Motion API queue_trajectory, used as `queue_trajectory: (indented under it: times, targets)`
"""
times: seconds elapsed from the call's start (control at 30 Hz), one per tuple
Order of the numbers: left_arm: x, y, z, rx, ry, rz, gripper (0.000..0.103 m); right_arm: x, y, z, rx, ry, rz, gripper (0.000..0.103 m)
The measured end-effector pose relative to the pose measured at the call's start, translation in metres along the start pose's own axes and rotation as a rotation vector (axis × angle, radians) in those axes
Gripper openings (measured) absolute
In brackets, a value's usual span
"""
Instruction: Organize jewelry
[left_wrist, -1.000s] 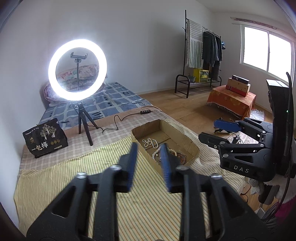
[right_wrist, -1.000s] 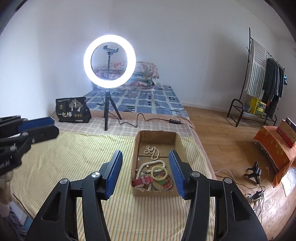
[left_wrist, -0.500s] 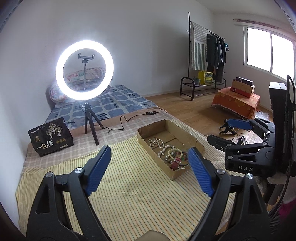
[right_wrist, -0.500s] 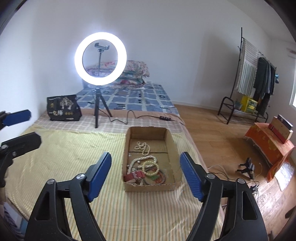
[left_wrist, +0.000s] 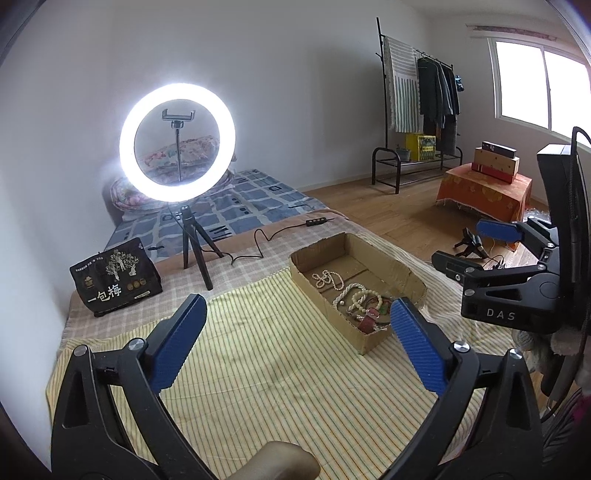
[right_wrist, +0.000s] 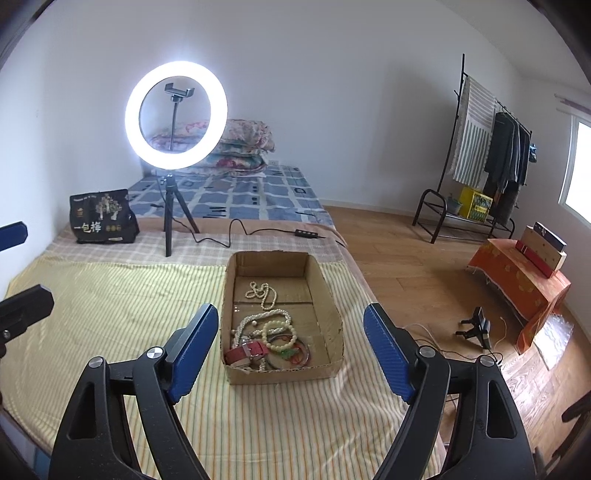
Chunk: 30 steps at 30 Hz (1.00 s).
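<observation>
1. Left gripper (left_wrist: 295, 345): jaws have just been opening and now stand spread wide, nothing between the pads; it hangs over the yellow striped cloth (left_wrist: 258, 369).
2. Right gripper (right_wrist: 291, 354): jaws spread, pads touching nothing.
3. Cardboard box (right_wrist: 325, 295) rests on the cloth, beyond the right fingers and framed between them; in the left view it lies ahead and to the right, just past the right-hand pad.
4. Jewelry (right_wrist: 269, 339) lies heaped at the box's near end: bead strands, a red strap, bangles. A pearl necklace (right_wrist: 263, 293) lies apart, mid-box.
5. Neither gripper touches box or contents.
</observation>
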<state>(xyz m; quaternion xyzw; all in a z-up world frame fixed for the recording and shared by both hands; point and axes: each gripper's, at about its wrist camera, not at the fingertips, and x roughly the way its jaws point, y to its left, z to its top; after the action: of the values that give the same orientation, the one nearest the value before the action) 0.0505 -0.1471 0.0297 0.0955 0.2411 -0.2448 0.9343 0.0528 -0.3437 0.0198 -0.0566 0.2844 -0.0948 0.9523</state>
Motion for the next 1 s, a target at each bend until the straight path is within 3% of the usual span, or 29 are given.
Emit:
queue_trajectory:
  times: [1.0]
  targets:
    - [0.0047, -0.0006, -0.0048, -0.005, 0.026, 0.018, 0.102, -0.0031, 0.0004, 0.0024, 0.004, -0.015, 0.000, 0.081]
